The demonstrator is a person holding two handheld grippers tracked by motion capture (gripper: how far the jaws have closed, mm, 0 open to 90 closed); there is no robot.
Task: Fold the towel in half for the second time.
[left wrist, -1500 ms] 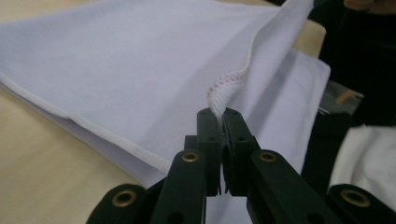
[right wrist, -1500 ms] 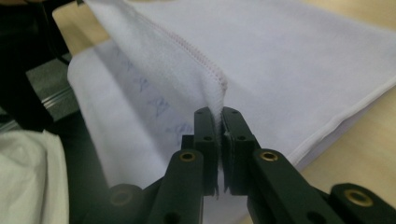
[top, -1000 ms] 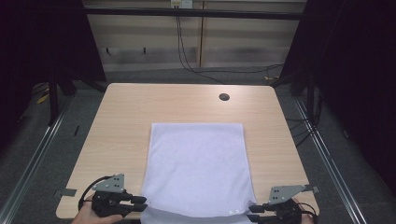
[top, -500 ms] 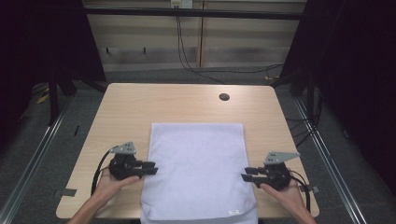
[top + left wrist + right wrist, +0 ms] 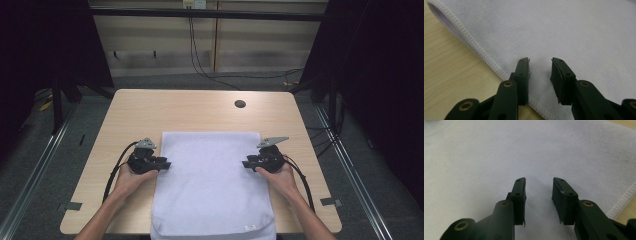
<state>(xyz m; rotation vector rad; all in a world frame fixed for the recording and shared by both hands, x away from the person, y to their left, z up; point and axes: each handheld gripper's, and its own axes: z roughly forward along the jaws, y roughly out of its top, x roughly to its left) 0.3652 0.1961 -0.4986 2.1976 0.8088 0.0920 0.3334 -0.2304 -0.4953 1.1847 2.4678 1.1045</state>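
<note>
- High view: white towel flat on table, near edge hanging over the front. Left gripper at its left side edge, right gripper at its right side edge, both about mid-length, pointing inward. Small dark hole far off at the table's back.
- Left gripper view: jaws parted, just been opening, nothing pinched; stitched hem passing under the tips, not readable from above.
- Right gripper view: same, parted, just been opening, bare cloth below; hem behind the tips.
- Judgement: step looks like taking hold of both side edges for a fold; next calls for lowering onto the hem and clamping evenly.
</note>
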